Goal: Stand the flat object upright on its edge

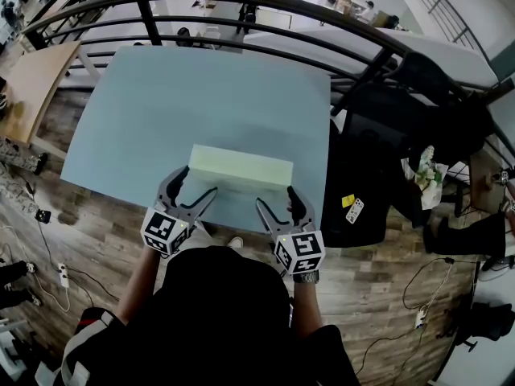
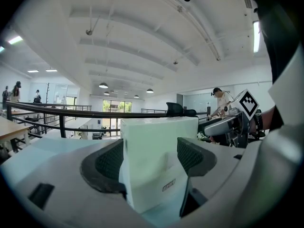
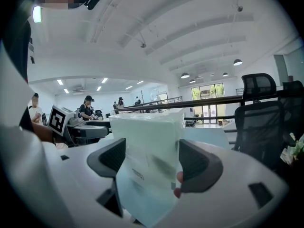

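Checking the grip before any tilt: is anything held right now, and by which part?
The pale block appears gripped at both ends: the left gripper has its jaws on the left end, the right gripper on the right end.

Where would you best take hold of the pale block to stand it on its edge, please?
At its two near corners, from the person's side, I would judge. The block lies flat on the table, long and low, so a hold at both ends should tip it onto a long edge. The left gripper and right gripper have those corners between their jaws.
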Demonstrator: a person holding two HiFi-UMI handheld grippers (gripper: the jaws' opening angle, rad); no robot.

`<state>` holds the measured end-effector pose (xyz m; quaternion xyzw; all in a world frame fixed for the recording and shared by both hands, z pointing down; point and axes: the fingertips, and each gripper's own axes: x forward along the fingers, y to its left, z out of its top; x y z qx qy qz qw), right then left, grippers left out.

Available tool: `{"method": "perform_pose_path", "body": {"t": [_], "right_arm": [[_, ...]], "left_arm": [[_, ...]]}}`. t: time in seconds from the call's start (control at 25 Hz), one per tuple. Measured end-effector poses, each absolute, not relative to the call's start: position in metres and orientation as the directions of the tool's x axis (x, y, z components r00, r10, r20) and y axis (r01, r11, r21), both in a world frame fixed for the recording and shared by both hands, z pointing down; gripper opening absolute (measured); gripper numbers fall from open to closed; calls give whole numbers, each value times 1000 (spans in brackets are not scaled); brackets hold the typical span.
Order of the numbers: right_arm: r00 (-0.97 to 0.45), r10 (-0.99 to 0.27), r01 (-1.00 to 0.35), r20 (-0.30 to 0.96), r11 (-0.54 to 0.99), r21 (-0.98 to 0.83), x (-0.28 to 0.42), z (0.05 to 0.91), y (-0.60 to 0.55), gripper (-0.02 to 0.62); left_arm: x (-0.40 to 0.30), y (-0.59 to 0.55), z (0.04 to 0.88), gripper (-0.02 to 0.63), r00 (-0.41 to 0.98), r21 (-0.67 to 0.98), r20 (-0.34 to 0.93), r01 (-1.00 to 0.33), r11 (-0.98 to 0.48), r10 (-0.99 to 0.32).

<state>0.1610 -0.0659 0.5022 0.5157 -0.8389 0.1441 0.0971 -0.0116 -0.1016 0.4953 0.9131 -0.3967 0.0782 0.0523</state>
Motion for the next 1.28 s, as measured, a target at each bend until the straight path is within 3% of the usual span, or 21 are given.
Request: {"method": "perform_pose_path", "body": {"t": [1.28], "right_arm": [[-444,-843,-896,304,423,-136,157,499,-61,347]], "left_arm": [[-21,-96,495,356,658,27,177,-747,-664,-732]]}}
